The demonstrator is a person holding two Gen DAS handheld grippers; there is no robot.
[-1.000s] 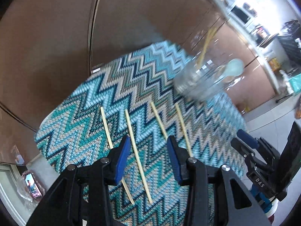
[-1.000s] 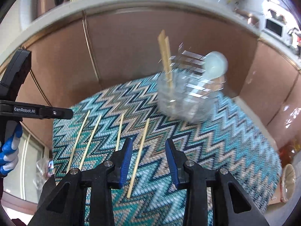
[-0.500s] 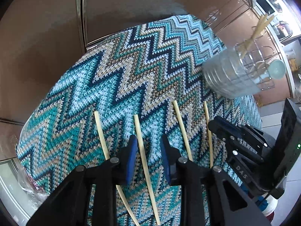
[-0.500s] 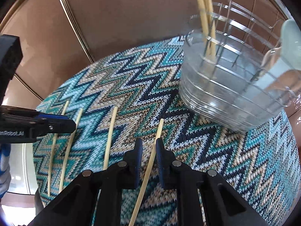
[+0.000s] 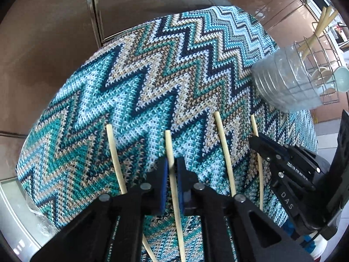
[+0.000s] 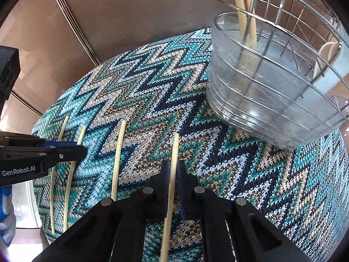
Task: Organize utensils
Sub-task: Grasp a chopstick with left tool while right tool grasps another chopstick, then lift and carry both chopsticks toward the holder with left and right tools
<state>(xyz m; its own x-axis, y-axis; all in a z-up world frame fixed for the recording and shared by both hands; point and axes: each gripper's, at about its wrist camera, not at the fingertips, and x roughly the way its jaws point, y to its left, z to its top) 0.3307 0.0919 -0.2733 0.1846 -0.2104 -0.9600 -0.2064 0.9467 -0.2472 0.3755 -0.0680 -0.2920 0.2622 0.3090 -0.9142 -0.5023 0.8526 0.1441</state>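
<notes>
Bamboo chopsticks, four, laid out side by side on zigzag knit cloth covering the counter. Left tool just closed on second chopstick from the left; blue pads pressing both sides, stick running lengthwise through the gap. Right tool likewise just closed, clamped on rightmost chopstick, nearest the holder. Both tools pointed steeply down, gripping near the sticks' middle, probably for balance on the lift. Both gripped sticks seemingly flat on the cloth, not yet raised. Outer left chopstick and third chopstick loose, untouched. Spacing between sticks evidently wide enough to admit pads without disturbing neighbours. Clear tub inside wire rack at far right of cloth; several chopsticks already upright in it, pale spoons in a separate section. Judged step: paired pickup, then transfer to the tub. Risk: thin round sticks pivoting in the pads once lifted.
</notes>
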